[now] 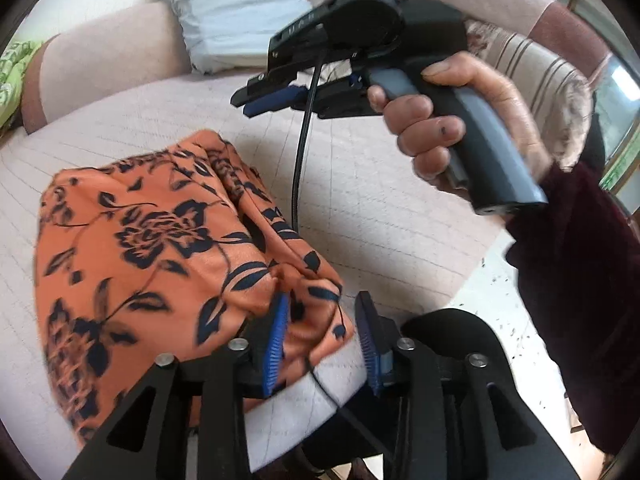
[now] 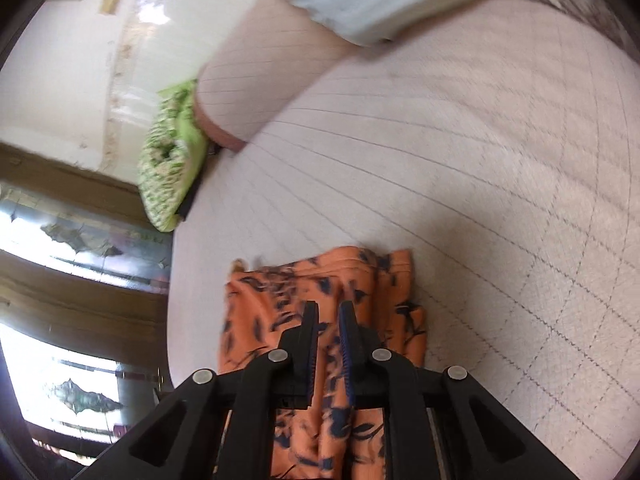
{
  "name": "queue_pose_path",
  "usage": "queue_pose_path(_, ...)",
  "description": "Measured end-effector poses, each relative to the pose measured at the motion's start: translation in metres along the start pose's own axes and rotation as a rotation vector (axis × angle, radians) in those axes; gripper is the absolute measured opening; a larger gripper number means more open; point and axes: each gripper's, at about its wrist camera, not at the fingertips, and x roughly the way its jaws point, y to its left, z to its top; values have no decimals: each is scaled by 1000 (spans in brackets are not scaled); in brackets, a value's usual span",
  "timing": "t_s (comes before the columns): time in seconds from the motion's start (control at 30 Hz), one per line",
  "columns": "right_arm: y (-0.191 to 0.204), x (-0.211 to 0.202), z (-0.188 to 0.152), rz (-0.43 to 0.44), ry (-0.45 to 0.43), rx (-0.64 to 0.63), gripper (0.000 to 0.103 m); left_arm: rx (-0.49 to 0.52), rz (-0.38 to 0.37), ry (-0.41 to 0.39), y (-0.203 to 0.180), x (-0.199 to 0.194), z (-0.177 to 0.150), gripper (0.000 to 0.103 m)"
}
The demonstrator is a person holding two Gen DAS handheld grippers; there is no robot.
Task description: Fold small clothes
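An orange cloth garment printed with dark blue flowers [image 1: 152,248] lies bunched on a pale pink quilted bed cover [image 1: 380,200], with no readable writing or label anywhere. The left gripper [image 1: 324,340] stands partly open, a corner of the fabric loose between its blue pads. The right gripper [image 1: 256,104], held in a hand [image 1: 452,120], is closed and empty above the bed; a white pillow [image 1: 236,8] and green patterned cushion [image 2: 172,168] lie beyond.

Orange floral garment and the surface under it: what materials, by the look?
Orange floral garment: thin, smooth, slightly glossy fabric, probably a synthetic knit; it drapes in soft folds. Surface: matte pale pink quilted textile, probably a mattress cover or bedspread; stitched grid lines show.
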Motion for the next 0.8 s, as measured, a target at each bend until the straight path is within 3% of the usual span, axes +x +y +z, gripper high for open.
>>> queue_pose_path(0.1, 20, 4, 0, 9, 36, -45, 13, 3, 1, -42, 10, -30, -8, 46)
queue_pose_path(0.2, 33, 17, -3, 2, 68, -67, 13, -7, 68, -71, 25, -52, -17, 46)
queue_pose_path(0.4, 48, 39, -6, -10, 87, -80, 13, -145, 188, -78, 89, -75, -34, 46)
queue_pose_path(0.53, 49, 49, -5, -61, 90, -80, 16, -225, 221, -57, 116, -72, -45, 46)
queue_pose_path(0.57, 49, 50, -4, -70, 87, -80, 22, -236, 224, -46, 121, -67, -46, 46)
queue_pose_path(0.63, 45, 52, -2, -95, 73, -71, 49, -247, 232, -18, 126, -53, -48, 46)
queue_pose_path(0.67, 42, 53, -1, -103, 67, -65, 69, -251, 234, -12, 127, -50, -49, 47)
queue_pose_path(0.8, 35, 54, 2, -81, 51, -74, 69, -224, 247, -14, 124, -34, -50, 49)
